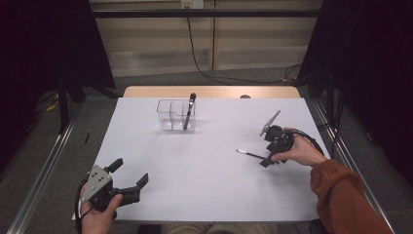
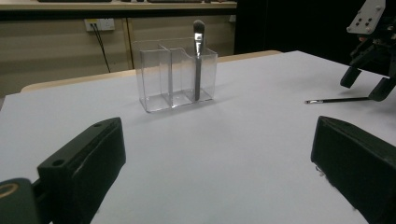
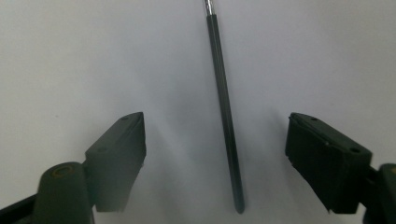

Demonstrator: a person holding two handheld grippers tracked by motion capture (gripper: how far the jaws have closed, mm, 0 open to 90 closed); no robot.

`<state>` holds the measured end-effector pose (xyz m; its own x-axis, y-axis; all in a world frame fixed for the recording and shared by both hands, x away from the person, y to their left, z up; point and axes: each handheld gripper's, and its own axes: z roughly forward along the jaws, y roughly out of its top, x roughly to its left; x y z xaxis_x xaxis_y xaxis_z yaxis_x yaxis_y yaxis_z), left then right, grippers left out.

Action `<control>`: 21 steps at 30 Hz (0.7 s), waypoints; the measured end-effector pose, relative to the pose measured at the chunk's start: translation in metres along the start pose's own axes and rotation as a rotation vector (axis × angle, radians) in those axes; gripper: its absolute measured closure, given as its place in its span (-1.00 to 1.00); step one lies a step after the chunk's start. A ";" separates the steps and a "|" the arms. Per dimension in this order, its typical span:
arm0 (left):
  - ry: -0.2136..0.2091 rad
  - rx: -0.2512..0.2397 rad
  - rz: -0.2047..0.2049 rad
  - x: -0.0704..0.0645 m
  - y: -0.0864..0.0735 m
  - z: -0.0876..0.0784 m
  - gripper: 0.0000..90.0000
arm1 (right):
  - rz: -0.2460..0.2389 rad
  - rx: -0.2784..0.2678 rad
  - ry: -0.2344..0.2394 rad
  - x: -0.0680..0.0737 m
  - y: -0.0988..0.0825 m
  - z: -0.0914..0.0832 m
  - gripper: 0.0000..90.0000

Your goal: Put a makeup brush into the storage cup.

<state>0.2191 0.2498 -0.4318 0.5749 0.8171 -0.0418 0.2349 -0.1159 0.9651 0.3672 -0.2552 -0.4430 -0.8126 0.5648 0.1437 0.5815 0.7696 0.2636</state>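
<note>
A thin dark brush [image 1: 251,155] lies flat on the white table top, right of centre. My right gripper [image 1: 268,157] points down over its near end. In the right gripper view the handle [image 3: 226,116] runs between the two jaws with a gap on either side, and the gripper [image 3: 215,135] is open. A clear divided holder [image 1: 175,116] stands at the back of the table with a dark make-up brush [image 1: 189,109] upright in its right compartment. At the near left edge my left gripper [image 1: 130,171] rests open, nothing between its jaws [image 2: 217,140].
The white sheet [image 1: 209,185] covers the table, with a strip of wood [image 1: 209,91] at the far edge. Metal rails [image 1: 44,170] run along both sides on the floor. A cable [image 1: 195,53] hangs against the back wall.
</note>
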 end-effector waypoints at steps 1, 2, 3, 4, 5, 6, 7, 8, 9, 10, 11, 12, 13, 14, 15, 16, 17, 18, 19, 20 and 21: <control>0.000 0.000 0.000 0.000 0.000 0.000 -0.93 | -0.004 0.010 0.000 -0.001 0.000 0.001 -0.49; -0.001 0.000 -0.001 0.000 0.000 0.000 -0.93 | -0.007 0.020 -0.002 -0.002 0.000 0.001 -0.44; -0.001 0.005 0.006 0.001 0.000 0.000 -0.93 | -0.007 0.034 -0.005 -0.002 0.000 0.001 -0.38; -0.001 0.005 0.006 0.001 0.000 0.000 -0.93 | -0.007 0.034 -0.005 -0.002 0.000 0.001 -0.38; -0.001 0.005 0.004 0.000 0.000 0.000 -0.93 | -0.014 0.047 -0.006 -0.003 -0.001 0.003 -0.33; -0.001 0.006 0.004 0.000 0.000 0.000 -0.93 | -0.015 0.050 -0.010 -0.003 -0.001 0.004 -0.25; -0.003 0.004 0.004 0.000 0.000 0.001 -0.93 | -0.026 0.056 -0.018 -0.004 -0.002 0.005 -0.18; -0.003 0.004 0.004 0.000 0.000 0.001 -0.93 | -0.023 0.067 -0.020 -0.003 -0.001 0.006 -0.14; -0.003 0.004 0.005 0.000 0.000 0.001 -0.93 | -0.036 0.068 -0.025 -0.004 -0.001 0.008 -0.09; -0.004 0.005 0.005 0.000 0.000 0.001 -0.93 | -0.047 0.070 -0.033 -0.004 -0.001 0.008 -0.06; -0.004 0.006 0.003 0.000 0.000 0.001 -0.93 | -0.044 0.070 -0.036 -0.004 0.000 0.008 0.00; -0.004 0.006 0.005 0.000 0.000 0.001 -0.93 | -0.051 0.075 -0.045 -0.004 0.000 0.008 0.02; -0.004 0.006 0.005 0.000 0.000 0.001 -0.93 | -0.051 0.075 -0.045 -0.004 0.000 0.008 0.02; -0.003 0.005 0.004 0.000 0.000 0.001 -0.93 | -0.066 0.086 -0.064 -0.002 0.001 0.008 0.07; -0.003 0.005 0.004 0.000 0.000 0.001 -0.93 | -0.077 0.091 -0.074 -0.001 0.001 0.009 0.09; -0.003 0.005 0.003 0.000 0.000 0.001 -0.93 | -0.091 0.104 -0.088 0.001 0.002 0.009 0.10; -0.002 0.008 0.007 0.001 0.000 0.001 -0.93 | -0.095 0.109 -0.096 0.002 0.003 0.010 0.11; -0.002 0.008 0.007 0.001 0.000 0.001 -0.93 | -0.104 0.112 -0.096 0.002 0.004 0.010 0.13; -0.005 0.007 0.007 0.000 0.000 0.001 -0.93 | -0.111 0.120 -0.097 0.003 0.005 0.010 0.19; -0.005 0.007 0.007 0.000 0.000 0.001 -0.93 | -0.112 0.125 -0.089 0.004 0.006 0.010 0.22; -0.006 0.007 0.008 0.000 0.000 0.001 -0.93 | -0.117 0.129 -0.082 0.004 0.006 0.010 0.27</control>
<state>0.2201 0.2494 -0.4322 0.5819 0.8125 -0.0355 0.2359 -0.1269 0.9635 0.3681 -0.2455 -0.4504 -0.8722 0.4875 0.0394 0.4876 0.8604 0.1483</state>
